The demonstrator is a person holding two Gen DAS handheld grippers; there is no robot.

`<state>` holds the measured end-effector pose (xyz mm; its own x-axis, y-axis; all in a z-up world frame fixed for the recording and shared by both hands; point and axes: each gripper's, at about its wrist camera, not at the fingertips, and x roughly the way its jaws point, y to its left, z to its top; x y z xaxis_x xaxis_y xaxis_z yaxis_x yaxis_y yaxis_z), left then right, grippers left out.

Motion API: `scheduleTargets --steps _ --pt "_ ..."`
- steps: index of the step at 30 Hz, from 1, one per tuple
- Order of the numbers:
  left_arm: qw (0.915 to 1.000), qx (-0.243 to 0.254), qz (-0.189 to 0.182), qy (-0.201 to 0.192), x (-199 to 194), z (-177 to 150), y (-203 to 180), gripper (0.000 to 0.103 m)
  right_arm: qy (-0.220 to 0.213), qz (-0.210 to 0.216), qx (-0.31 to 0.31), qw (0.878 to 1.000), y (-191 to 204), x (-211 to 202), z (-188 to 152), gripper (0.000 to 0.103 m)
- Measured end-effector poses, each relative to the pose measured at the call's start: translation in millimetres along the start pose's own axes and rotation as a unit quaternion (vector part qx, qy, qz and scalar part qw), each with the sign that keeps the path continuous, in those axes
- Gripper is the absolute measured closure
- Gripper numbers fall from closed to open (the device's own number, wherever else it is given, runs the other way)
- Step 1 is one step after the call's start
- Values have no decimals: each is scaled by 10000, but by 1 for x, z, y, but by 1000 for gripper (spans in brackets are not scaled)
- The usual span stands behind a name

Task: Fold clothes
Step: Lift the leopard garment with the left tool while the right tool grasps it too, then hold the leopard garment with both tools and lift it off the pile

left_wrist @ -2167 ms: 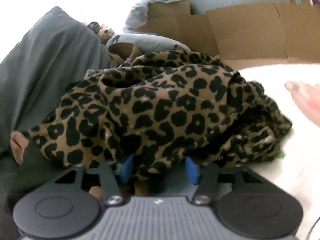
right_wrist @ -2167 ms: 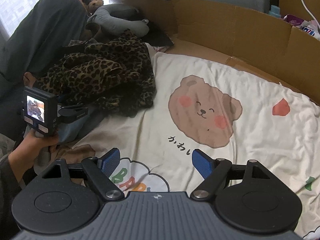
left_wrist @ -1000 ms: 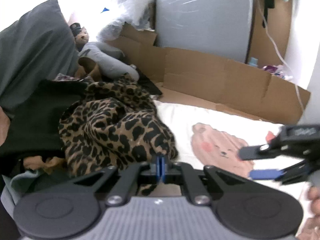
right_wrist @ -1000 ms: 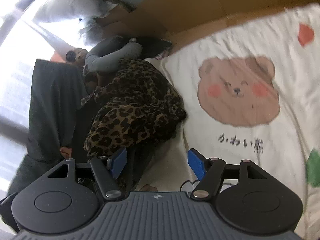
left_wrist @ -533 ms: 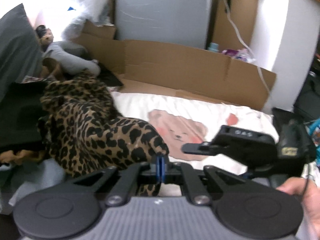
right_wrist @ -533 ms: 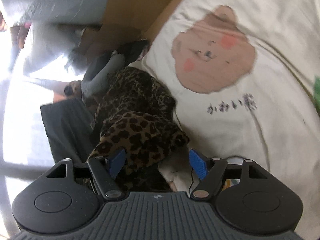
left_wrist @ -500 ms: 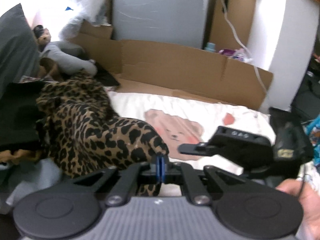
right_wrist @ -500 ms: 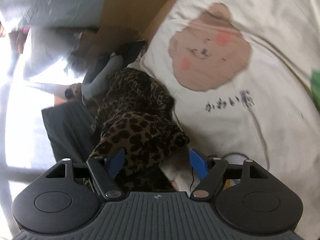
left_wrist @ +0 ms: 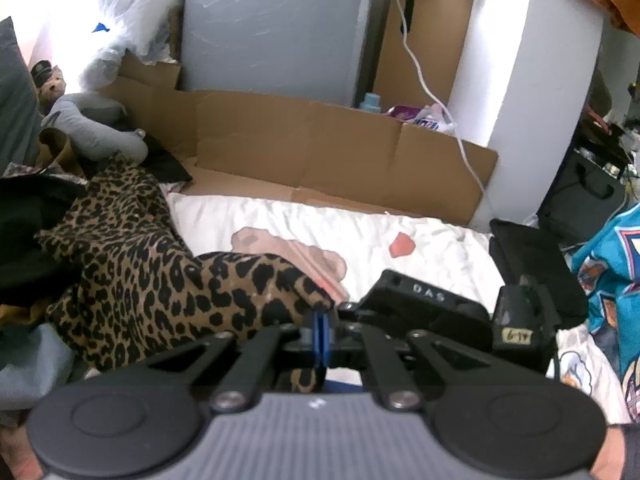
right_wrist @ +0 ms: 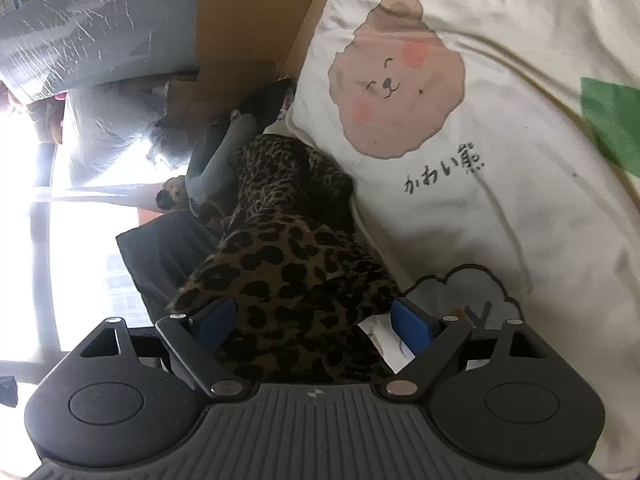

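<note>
A leopard-print garment [left_wrist: 152,264] lies bunched at the left of a white bear-print sheet [left_wrist: 360,228]. My left gripper [left_wrist: 321,336] is shut on an edge of it and holds that edge stretched out over the sheet. My right gripper [right_wrist: 314,320] is open, its blue pads on either side of a fold of the same garment [right_wrist: 296,276], which passes between them. Its black body [left_wrist: 440,312] shows in the left wrist view, just right of the left fingertips.
Brown cardboard walls [left_wrist: 320,148] border the sheet at the back. A grey plush toy [left_wrist: 92,124] and dark clothes [left_wrist: 28,232] lie at the left. A teal printed garment [left_wrist: 608,272] and a black bag [left_wrist: 536,256] sit at the right.
My left gripper closed on the garment and has pulled its edge rightward over the sheet. My right gripper has swung in and now has the garment between its open pads.
</note>
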<state>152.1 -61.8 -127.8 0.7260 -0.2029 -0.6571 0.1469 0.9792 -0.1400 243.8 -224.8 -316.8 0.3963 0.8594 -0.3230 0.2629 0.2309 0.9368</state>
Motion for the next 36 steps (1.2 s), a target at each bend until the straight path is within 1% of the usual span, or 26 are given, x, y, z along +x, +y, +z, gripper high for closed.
scheduleTargets --steps 7,12,15,17,23,27,30,32,36 --pt "9999 11 -119 9 -13 -2 -8 101 -96 66 73 9999 -6 -10 3 15" --pt "10000 -15 -76 55 -23 -5 -2 101 -225 47 295 9993 -18 -16 6 15" --pt "9999 -56 -11 112 -27 -7 4 101 -204 -36 443 9988 -27 -13 6 15" --pt "9999 -101 37 124 -30 -7 8 101 -157 -18 475 9987 -32 -8 4 15" --pt "9996 -204 209 67 -44 -6 23 101 144 49 665 9977 -38 18 -7 15" --pt "9991 -201 365 118 -49 -6 37 101 420 178 696 9965 -34 38 -18 15" --pt "9985 -222 476 153 -49 -8 45 101 595 207 830 9946 -37 52 -27 15" --pt "9981 -245 540 178 -49 -11 51 101 732 158 885 9933 -41 62 -35 15" --pt "9967 -274 699 293 -47 -17 63 101 865 16 909 9921 -48 79 -46 15"
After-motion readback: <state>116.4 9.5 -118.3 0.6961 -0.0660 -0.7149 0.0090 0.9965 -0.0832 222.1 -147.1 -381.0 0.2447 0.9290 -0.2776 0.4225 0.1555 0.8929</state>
